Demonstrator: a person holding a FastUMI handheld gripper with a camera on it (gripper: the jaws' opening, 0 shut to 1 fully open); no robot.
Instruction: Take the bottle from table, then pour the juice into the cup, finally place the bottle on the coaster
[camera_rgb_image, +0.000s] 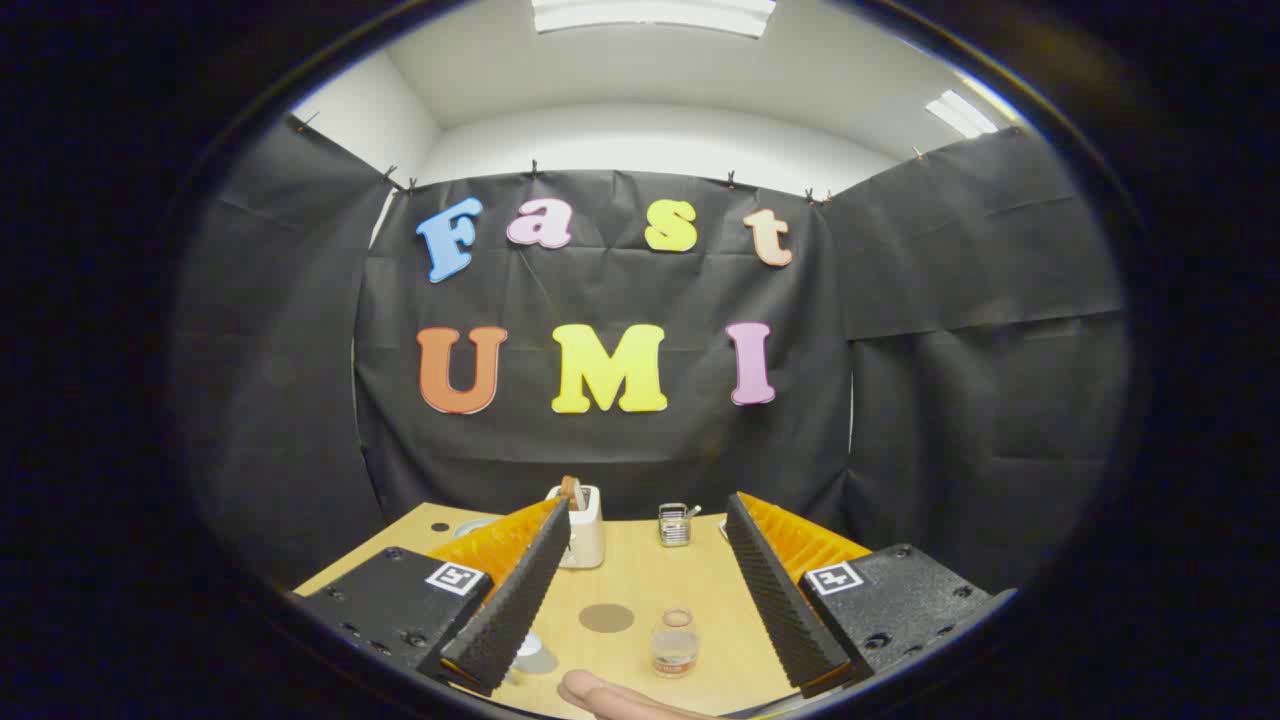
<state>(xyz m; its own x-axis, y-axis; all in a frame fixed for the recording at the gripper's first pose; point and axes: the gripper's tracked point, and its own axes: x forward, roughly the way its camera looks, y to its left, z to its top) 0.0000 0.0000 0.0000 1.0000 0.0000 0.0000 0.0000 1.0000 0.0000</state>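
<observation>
A small clear bottle (675, 645) stands upright on the wooden table (640, 580), seen in the gap between my two fingers and below them. A round grey-brown coaster (606, 618) lies flat just left of the bottle. A pale, glassy object (528, 648), possibly the cup, peeks out from behind the left finger (510, 600), mostly hidden. My gripper (648, 508) is open wide and holds nothing, hovering above the table and touching nothing.
A white holder (585, 530) with a brown item in it stands at the table's back, a small wire basket (675, 525) to its right. A pale dish (470, 526) lies at the back left. A person's hand (610, 695) rests near the front edge.
</observation>
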